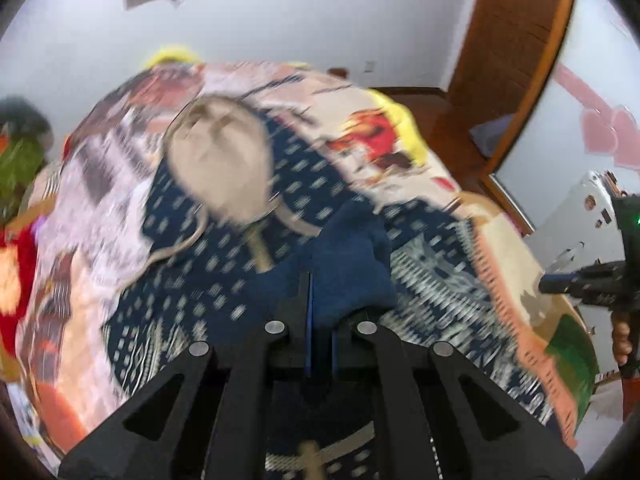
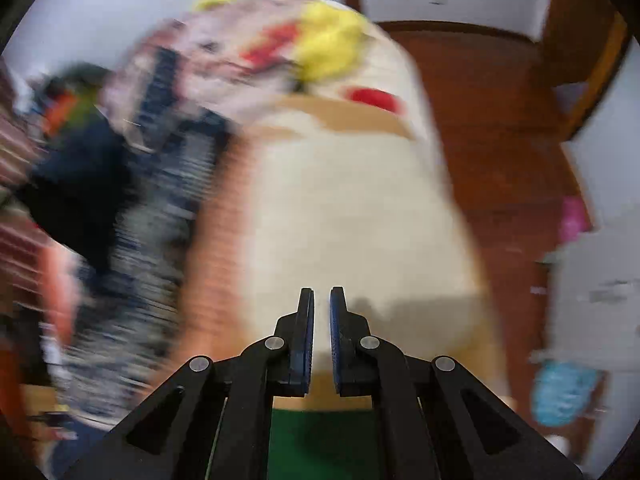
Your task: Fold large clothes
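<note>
A navy garment (image 1: 224, 264) with white print and a beige hood (image 1: 218, 160) lies spread on the patterned bedspread (image 1: 360, 120). My left gripper (image 1: 322, 320) is shut on a dark blue fold of the garment (image 1: 352, 264), just above the cloth. The right gripper shows in the left wrist view at the far right (image 1: 560, 284), held by a hand off the bed's edge. In the blurred right wrist view, my right gripper (image 2: 322, 312) is empty with a narrow gap between its pads, over the cream part of the bedspread (image 2: 352, 208). The navy garment (image 2: 160, 208) lies to its left.
A pile of red, green and orange clothes (image 1: 16, 184) lies at the bed's left. A wooden door (image 1: 512, 52) and brown floor (image 2: 500, 140) are to the right. A white unit (image 1: 576, 216) stands beside the bed. A yellow patch (image 2: 328, 44) marks the far end of the bedspread.
</note>
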`<state>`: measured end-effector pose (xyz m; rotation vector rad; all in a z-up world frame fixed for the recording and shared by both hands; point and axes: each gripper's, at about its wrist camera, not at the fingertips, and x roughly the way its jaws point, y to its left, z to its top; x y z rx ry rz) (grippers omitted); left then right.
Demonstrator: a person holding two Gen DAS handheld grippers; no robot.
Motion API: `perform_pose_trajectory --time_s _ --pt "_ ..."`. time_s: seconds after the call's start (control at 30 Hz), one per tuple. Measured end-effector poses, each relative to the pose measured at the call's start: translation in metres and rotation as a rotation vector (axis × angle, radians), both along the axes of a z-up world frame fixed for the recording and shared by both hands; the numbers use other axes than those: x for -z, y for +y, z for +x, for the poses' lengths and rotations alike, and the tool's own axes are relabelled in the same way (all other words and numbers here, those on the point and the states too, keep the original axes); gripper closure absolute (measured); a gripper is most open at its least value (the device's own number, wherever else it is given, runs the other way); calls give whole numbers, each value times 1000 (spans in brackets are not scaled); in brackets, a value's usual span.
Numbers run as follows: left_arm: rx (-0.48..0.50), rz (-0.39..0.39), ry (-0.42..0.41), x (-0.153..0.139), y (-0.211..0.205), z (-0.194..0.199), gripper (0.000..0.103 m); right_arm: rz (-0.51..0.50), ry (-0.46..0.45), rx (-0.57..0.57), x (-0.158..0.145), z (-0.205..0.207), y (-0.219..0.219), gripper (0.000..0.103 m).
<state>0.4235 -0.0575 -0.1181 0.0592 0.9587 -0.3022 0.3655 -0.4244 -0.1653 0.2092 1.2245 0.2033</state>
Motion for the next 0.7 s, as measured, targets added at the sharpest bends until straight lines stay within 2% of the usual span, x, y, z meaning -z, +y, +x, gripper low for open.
perform_pose_trajectory --time_s 0.1,0.17,0.23,0.33,0.4,0.5,0.57,0.7 --pt "-47 -24 70 22 38 -7 97 108 -12 -54 -16 9 46 100" --pt "-69 -18 115 36 54 -9 97 120 -5 -102 -19 16 87 100" --pt "-78 -5 144 48 70 -14 97 92 8 -140 -14 25 113 100" --pt "-91 30 187 69 91 -22 97 -15 58 -210 9 40 152 100" --pt "-97 50 225 86 103 -28 94 -150 91 -251 33 47 171 100" --pt "-99 72 277 106 116 -37 89 -232 35 -303 36 43 183 100" --pt "-89 69 288 112 122 -47 75 -304 8 -341 36 38 190 100" --pt "-73 49 251 98 126 -59 64 -465 -73 -403 44 27 210 99"
